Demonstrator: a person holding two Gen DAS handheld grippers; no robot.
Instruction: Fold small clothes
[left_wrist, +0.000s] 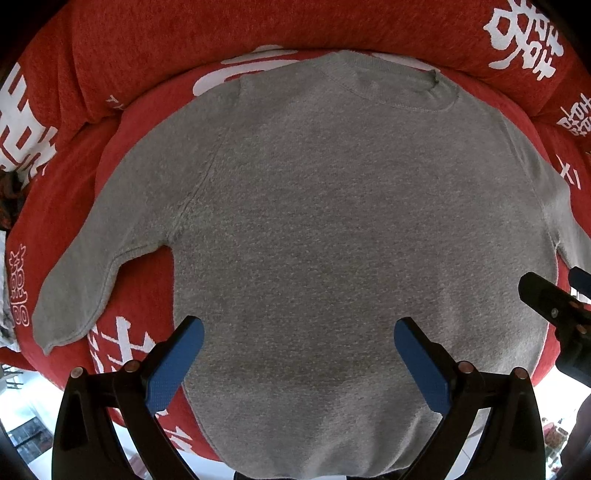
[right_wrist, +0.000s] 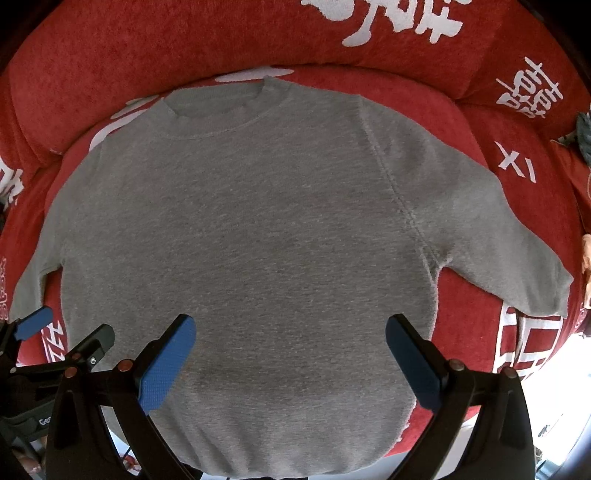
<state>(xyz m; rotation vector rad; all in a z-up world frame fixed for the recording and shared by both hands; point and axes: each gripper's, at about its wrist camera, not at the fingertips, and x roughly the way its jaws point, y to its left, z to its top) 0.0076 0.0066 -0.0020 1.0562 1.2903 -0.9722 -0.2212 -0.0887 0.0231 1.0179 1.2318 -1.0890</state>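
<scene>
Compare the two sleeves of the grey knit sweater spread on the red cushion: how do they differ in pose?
The left sleeve angles down, its cuff beside the hem side; the right sleeve spreads further outward from the body. The left sleeve's cuff edge curls slightly; the right sleeve's cuff looks straighter. Both lie flat and unfolded on the red cushion, part of the same grey knit sweater.

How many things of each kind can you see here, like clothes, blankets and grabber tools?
Grey sweaters: 1, the sweater, lying flat and unfolded.
Red covers with white characters: 1, the red cover under it.
Grippers: 2, the left gripper and the right gripper, both with jaws open.
Total: 4
</scene>
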